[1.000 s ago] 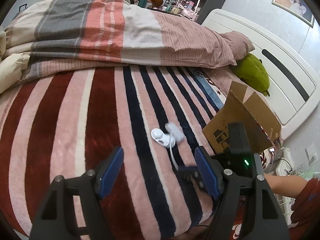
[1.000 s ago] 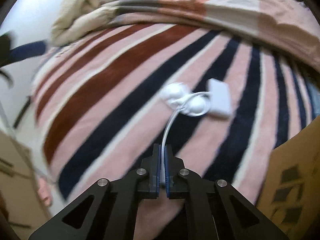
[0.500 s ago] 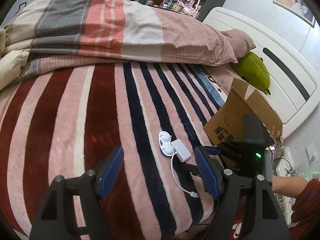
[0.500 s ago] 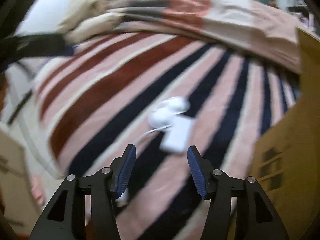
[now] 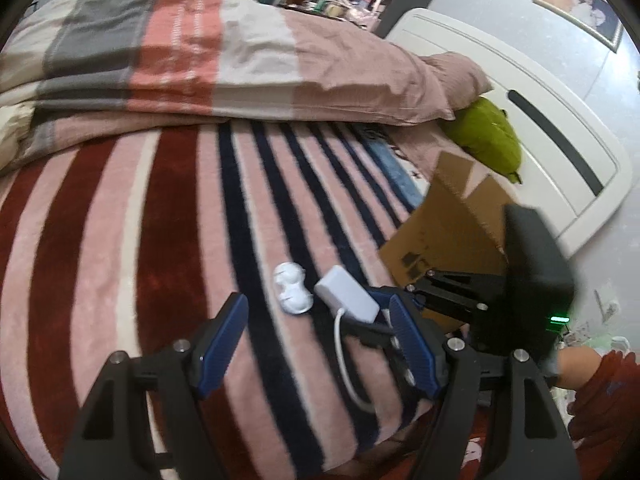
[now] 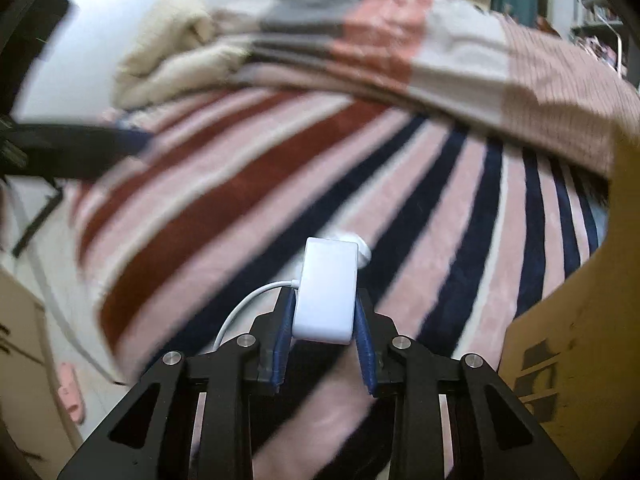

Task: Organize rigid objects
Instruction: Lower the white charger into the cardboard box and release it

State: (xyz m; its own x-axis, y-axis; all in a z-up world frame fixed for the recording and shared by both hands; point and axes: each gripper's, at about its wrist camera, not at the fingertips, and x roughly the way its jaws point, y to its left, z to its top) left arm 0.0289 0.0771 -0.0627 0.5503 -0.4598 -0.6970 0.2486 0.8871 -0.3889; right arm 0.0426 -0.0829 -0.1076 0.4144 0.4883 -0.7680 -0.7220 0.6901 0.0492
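Bed w/ striped fleece blanket, pink/maroon/navy. On it: cardboard box at right edge; small white clip-like item just left of box; folded quilt heaped behind; green plush behind box, by headboard.

A white rectangular adapter with rounded corners sits clamped between blue pads, its long side running away from them and its thin white cable curling off to one side. Just beyond it a small white two-lobed plastic piece lies on the striped blanket. A brown cardboard box stands open close by on the bed.
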